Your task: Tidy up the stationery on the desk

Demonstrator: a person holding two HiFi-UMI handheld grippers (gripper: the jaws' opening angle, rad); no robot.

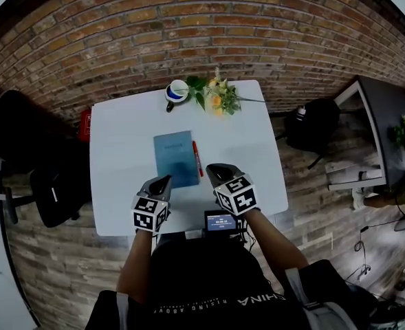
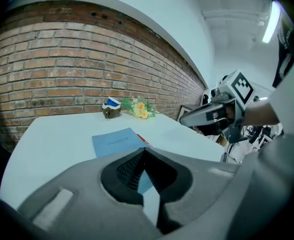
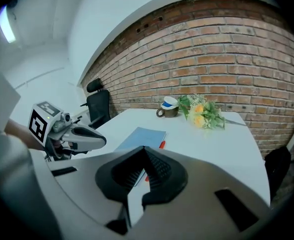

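- Red-brown brick wall (image 1: 188, 26) runs along the 12 o'clock side of the head view.
- White rectangular desk (image 1: 119, 136) stands against the wall, long sides at 3 and 9 o'clock.
- Black office chair (image 1: 16, 136) stands on the wood-plank floor at 9 o'clock of the desk, apart from it.
- Thin blue rectangular notebook (image 1: 176, 158) lies flat and closed near the desk's middle, a little toward 6 o'clock. Pale lettering shows on its cover in the left gripper view (image 2: 118, 140).
- Bunch of yellow flowers with green leaves (image 1: 219, 96) lies at the desk's 12 o'clock edge, stems pointing to 3 o'clock.
- Left hand-held gripper (image 1: 165, 180) hangs over the desk's 6 o'clock edge, tips at 7 o'clock of the notebook, above its near corner. Its own view shows the jaws (image 2: 145, 151) pressed together at the tips, nothing between them.
- Right hand-held gripper (image 1: 216, 170) hangs at 5 o'clock of the notebook, just beside its near corner. Jaws closed tip to tip, empty (image 3: 144, 150).
- Small dark device with a lit screen (image 1: 221, 221) sits at the desk's 6 o'clock edge, under the right hand-held gripper.
- Round mug, dark outside with a blue and white top (image 1: 177, 91), stands upright at 9 o'clock of the flowers, just beside them.
- Slim red pen (image 1: 197, 158) lies on the desk along the notebook's 3 o'clock edge, parallel to it. I cannot tell if it touches.
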